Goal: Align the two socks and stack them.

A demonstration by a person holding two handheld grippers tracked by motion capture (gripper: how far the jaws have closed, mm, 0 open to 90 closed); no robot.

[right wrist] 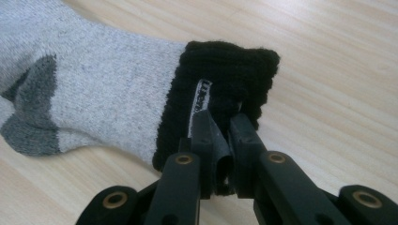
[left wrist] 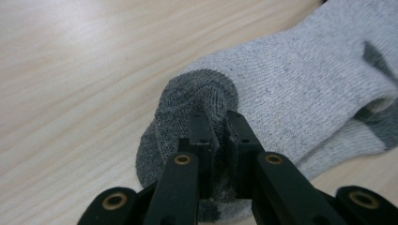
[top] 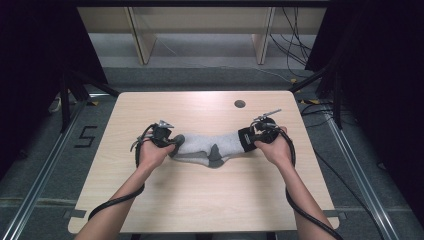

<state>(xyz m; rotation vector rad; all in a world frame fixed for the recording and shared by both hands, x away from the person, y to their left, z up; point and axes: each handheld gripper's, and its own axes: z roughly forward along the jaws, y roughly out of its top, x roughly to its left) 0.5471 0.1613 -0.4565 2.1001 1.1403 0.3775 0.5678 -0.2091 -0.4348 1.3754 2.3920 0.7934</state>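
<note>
While the grey sock (top: 205, 146) lies flat across the middle of the light wooden worktop (top: 200, 200), each end of it is pinched by one tool. The left gripper (left wrist: 218, 123) has its fingers (left wrist: 202, 129) clenched on the dark grey toe (left wrist: 187, 101), with a fold of knit bunched up between them; in the high view that gripper (top: 172, 142) sits at the sock's left end, held in the person's left hand (top: 152, 152). The right gripper (right wrist: 220, 123) is clamped the same way on the black ribbed cuff (right wrist: 225, 75), just beside a small white label (right wrist: 201, 101) sewn inside it, and from above it (top: 250, 139) shows at the sock's right end in the right hand (top: 275, 147).

Gripping the two far ends looks like a way to keep the sock stretched out lengthwise, so that it stays smooth and can be lifted, straightened or folded end to end without slumping. A second layer of grey knit shows beneath the upper one near the dark heel patch (top: 216, 152), so this may be a pair laid one on the other, though I cannot tell for certain. Both grips take only a small bite of fabric, so a firm pull could slip one end free.
</note>
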